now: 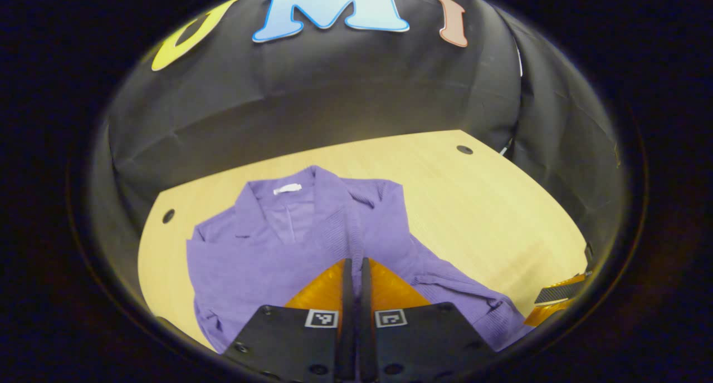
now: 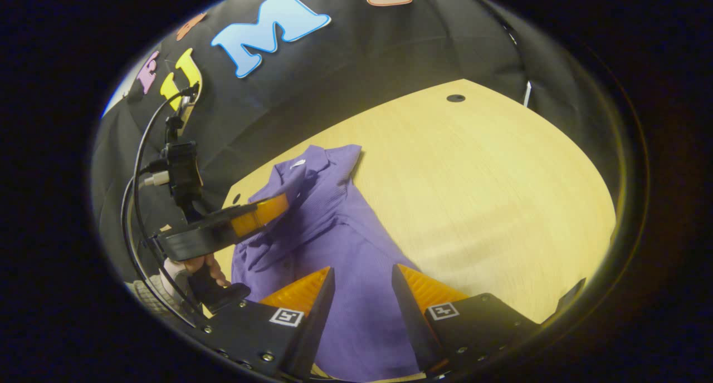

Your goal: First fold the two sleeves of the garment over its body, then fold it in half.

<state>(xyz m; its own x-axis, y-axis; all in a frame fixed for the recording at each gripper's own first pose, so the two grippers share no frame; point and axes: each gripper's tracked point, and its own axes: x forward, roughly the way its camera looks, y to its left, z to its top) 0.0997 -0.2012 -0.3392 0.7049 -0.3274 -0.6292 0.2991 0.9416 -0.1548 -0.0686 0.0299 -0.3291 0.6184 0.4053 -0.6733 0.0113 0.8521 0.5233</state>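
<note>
Garment (image 1: 289,244): purple collared shirt, fine ribbed knit, soft and limp; lies flat on the table (image 1: 490,205), collar at the far side, hem near; one sleeve (image 1: 468,296) trails toward the near right, apparently not yet folded over the body.
Table: pale wood-grain top, smooth, small dark round holes near its far corners.
Left gripper (image 1: 353,266): fingers clenched together, gripping nothing visible, hovering above the shirt's middle.
Right gripper (image 2: 362,277): released, jaws apart over the near cloth.
Handling advice: pinch the sleeve near its cuff; lift low; lay it straight across the chest; smooth wrinkles before halving.
</note>
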